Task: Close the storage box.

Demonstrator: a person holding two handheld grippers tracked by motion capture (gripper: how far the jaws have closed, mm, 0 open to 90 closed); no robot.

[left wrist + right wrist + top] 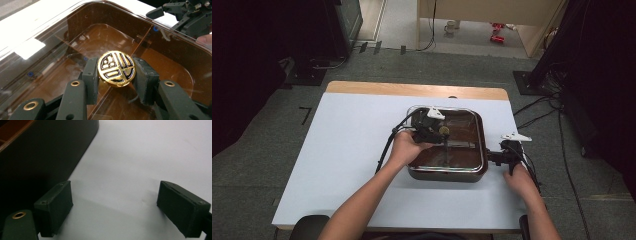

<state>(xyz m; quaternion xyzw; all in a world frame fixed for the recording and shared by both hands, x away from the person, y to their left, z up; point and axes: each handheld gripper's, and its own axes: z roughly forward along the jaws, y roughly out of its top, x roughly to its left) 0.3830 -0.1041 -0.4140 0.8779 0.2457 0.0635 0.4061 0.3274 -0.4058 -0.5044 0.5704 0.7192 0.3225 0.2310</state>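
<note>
A square dark pan (447, 172) stands on the white table, right of centre. Over it is a clear glass lid (75, 32) with a round gold knob (116, 68) in black pattern. My left gripper (116, 75) is shut on that knob, one pad on each side, and in the high view the left gripper (430, 129) is above the pan's left half with the knob (444, 131) at its tip. I cannot tell whether the lid rests on the pan or is lifted. My right gripper (115, 207) stands open over bare table, just beside the pan's dark outer wall (37, 157).
The white table (352, 150) has free room left of the pan and along its front edge. In the high view the right gripper (504, 155) is close to the pan's right side and near the table's right edge. Cables lie on the floor to the right.
</note>
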